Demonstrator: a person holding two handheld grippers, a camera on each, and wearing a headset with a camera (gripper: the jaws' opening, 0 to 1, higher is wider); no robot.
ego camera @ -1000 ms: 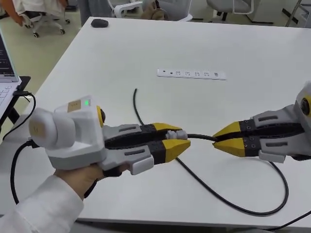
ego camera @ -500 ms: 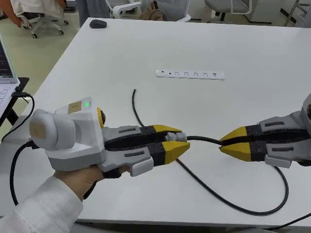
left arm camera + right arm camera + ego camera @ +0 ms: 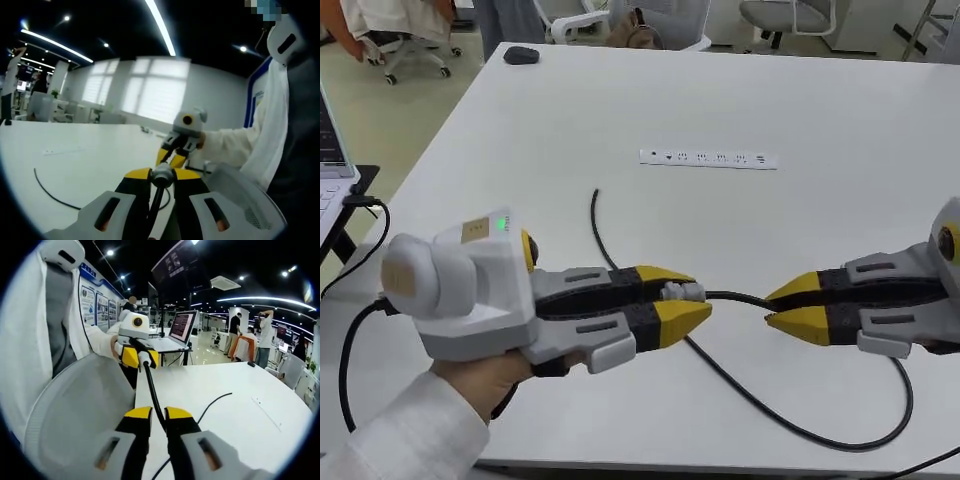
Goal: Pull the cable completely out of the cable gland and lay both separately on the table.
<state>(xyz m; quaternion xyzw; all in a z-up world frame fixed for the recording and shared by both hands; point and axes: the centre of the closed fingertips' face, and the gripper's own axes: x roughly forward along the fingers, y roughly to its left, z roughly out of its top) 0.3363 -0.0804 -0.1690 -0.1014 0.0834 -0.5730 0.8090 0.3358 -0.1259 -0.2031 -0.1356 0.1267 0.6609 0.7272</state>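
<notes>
A grey cable gland (image 3: 683, 292) is clamped between the yellow jaws of my left gripper (image 3: 700, 296), which is shut on it just above the white table (image 3: 620, 110). A black cable (image 3: 735, 296) leaves the gland and runs a short way right into my right gripper (image 3: 770, 308), shut on the cable. The rest of the cable loops over the table and ends near the middle. In the left gripper view the gland (image 3: 162, 176) sits at the jaw tips. In the right gripper view the cable (image 3: 151, 385) stretches to the gland (image 3: 144, 360).
A white power strip (image 3: 710, 159) lies across the table's middle. A dark mouse (image 3: 521, 55) sits at the far left corner. A laptop (image 3: 330, 150) with cords stands off the left edge. Office chairs stand beyond the far edge.
The right gripper has drawn slightly to the right, so a little more cable shows between it and the gland. The left gripper has barely moved; the camera has shifted a bit.
</notes>
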